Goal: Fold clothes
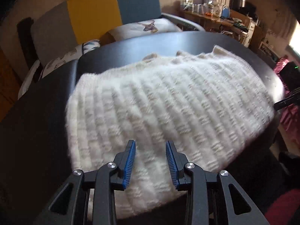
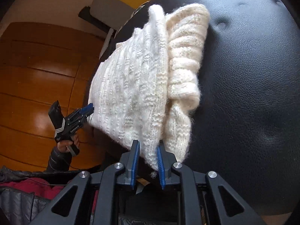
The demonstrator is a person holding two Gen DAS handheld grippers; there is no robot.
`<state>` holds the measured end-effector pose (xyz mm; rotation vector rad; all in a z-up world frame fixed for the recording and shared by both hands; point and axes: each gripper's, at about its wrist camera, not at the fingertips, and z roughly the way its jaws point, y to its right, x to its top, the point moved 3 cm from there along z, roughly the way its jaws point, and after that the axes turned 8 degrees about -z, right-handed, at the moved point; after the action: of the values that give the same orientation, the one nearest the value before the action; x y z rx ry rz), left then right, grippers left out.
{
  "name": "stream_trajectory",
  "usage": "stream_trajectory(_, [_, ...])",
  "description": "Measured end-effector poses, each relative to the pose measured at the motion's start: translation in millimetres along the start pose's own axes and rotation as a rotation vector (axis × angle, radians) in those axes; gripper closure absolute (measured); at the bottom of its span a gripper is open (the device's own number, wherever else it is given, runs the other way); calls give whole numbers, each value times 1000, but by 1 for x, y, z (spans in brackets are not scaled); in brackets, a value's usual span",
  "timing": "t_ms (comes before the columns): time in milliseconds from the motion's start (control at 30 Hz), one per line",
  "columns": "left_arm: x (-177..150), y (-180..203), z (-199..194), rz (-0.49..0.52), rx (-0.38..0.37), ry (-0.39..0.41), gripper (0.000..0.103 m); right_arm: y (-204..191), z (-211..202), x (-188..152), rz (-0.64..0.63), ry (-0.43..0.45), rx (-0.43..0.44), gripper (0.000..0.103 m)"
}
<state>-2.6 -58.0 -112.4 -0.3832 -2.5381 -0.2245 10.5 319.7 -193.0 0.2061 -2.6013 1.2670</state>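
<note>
I am noting the folded cream cable-knit sweater [image 2: 131,86] lying lengthwise ahead; right gripper [image 2: 148,148] is apparently clenching its near corner, left gripper [image 1: 150,146] hanging released above it.

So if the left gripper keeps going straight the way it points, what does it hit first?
Most likely the white sweater. The left gripper points down at its near part with open jaws and nothing between. Depth is unclear, but the sweater on the black table fills the line ahead.
</note>
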Motion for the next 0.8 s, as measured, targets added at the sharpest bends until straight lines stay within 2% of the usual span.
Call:
stream_trajectory(33, [11,11,-3,1,-54,24,68,0,-3,2,9,12,15,74])
stream_trajectory(133, [50,60,0,53,-234,75,68,5,-9,14,27,66,80,74])
stream_trajectory(200, [70,97,15,111,-330,58,68,9,-4,21,47,61,145,74])
stream_trajectory(267, [86,132,35,205,-360,41,68,11,6,25,48,9,195,74])
stream_trajectory(367, [95,172,65,308,-408,-27,68,10,24,29,33,-104,255,74])
stream_trajectory(467, [100,191,97,358,-385,-78,68,-1,34,29,-62,-257,230,74])
stream_trajectory(500, [100,195,108,374,-369,-90,68,-6,37,25,-119,-326,184,75])
stream_trajectory(533, [101,199,118,389,-354,-101,67,-8,39,20,-182,-395,110,89])
stream_trajectory(567, [98,200,122,396,-354,-91,67,-7,38,16,-218,-434,65,96])
stream_trajectory(700, [98,200,121,368,-360,-66,67,0,27,11,-255,-457,3,97])
stream_trajectory(800, [100,199,112,331,-371,-53,68,0,20,10,-240,-421,-8,97])
